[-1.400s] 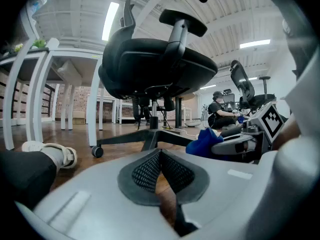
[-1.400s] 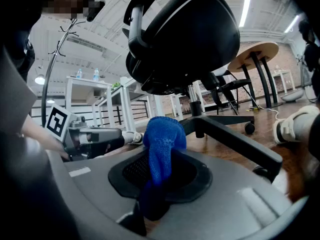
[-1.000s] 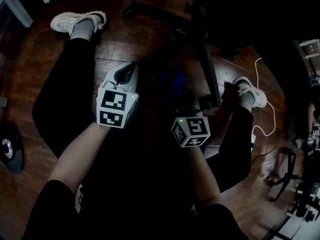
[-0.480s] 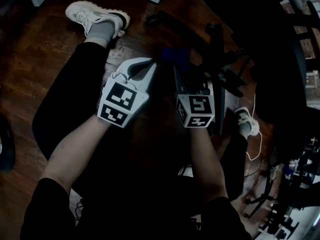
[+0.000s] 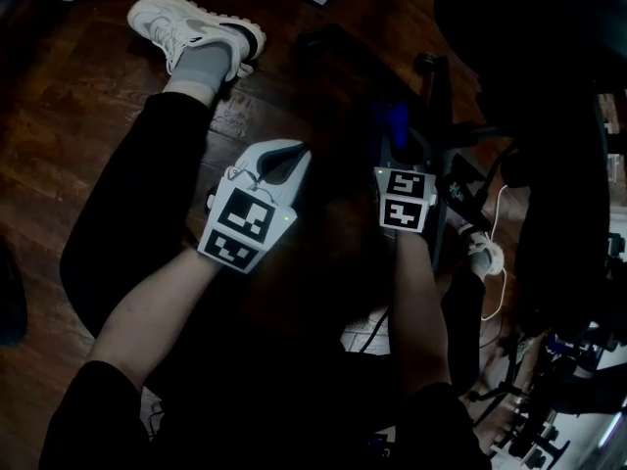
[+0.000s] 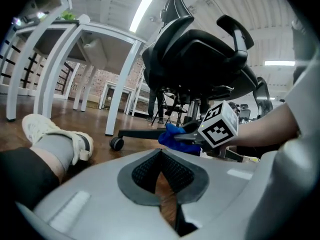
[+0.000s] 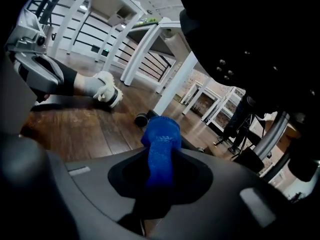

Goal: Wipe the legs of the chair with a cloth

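Head view only: both grippers side by side over the person's lap. White left gripper [image 5: 292, 160] left of centre, dark right gripper [image 5: 392, 143] just right of centre. Very dim at upper right; shows little of the chair base there, only a blue patch of cloth [image 5: 390, 121] at the right gripper's tip.

Left gripper view only: black chair [image 6: 200, 59] from low down, with seat and armrest filling the upper centre. One chair leg [image 6: 142, 132] running level across mid-frame to a caster [image 6: 116, 143] on the wooden floor [image 6: 90, 126]. Cloth at centre, at the inner end of that leg. Touching it or just in front: cannot tell. Marker cube [image 6: 218, 125] of the right gripper immediately right of the cloth. In the foreground, left jaws fully together with nothing between them. White shoe [image 6: 45, 133] at lower left, white table legs [image 6: 47, 69] at upper left.

Right gripper view only: the grip itself. Jaws closed on the cloth at lower centre, clamping its near end. Far end projecting beyond the tips as a rounded wad, with a caster just above and left of it.

Cloth: vivid blue, finely nubbed surface, bunched into a thick roll rather than spread flat.
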Demonstrator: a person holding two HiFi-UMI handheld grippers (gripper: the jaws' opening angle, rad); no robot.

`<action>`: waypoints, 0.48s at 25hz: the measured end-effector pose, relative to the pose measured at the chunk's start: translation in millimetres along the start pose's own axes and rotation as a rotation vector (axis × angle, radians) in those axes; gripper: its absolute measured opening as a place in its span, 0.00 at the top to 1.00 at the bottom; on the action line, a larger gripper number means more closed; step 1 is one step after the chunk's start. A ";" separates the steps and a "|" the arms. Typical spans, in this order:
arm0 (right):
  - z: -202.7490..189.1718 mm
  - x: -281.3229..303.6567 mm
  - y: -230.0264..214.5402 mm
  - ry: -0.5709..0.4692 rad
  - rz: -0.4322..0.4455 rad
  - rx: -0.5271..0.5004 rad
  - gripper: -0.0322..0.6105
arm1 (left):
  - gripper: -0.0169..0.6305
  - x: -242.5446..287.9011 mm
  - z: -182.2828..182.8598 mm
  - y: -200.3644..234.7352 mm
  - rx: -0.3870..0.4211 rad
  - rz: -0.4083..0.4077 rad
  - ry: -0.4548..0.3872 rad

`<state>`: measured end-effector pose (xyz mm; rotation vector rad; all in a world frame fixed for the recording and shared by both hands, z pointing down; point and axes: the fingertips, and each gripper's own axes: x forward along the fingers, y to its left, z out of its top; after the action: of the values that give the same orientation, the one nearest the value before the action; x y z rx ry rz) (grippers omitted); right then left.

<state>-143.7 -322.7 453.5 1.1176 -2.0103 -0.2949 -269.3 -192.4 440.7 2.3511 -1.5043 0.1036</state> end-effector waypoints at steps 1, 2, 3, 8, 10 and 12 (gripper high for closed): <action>-0.6 0.3 1.8 0.008 0.004 -0.011 0.80 | 0.97 0.3 -4.2 0.8 0.002 0.004 0.010; -1.3 0.4 3.6 0.018 0.007 -0.019 0.80 | 0.97 0.1 -7.3 1.8 0.003 0.008 0.017; -2.0 0.1 5.0 0.029 0.012 -0.020 0.80 | 0.97 -0.6 -9.3 3.1 0.000 0.013 0.021; -5.2 -8.4 12.3 0.072 0.030 0.019 0.80 | 0.97 -9.0 -13.4 10.5 -0.059 0.039 0.020; -4.5 -13.9 19.4 0.081 0.042 0.012 0.80 | 0.97 -11.4 -13.2 11.4 -0.069 0.042 0.019; -3.0 -19.3 28.4 0.084 0.061 0.005 0.80 | 0.97 -13.2 -11.0 11.7 -0.075 0.044 0.014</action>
<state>-153.2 -290.3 460.5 1.0523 -1.9684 -0.2078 -284.1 -181.8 450.7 2.2555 -1.5266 0.0727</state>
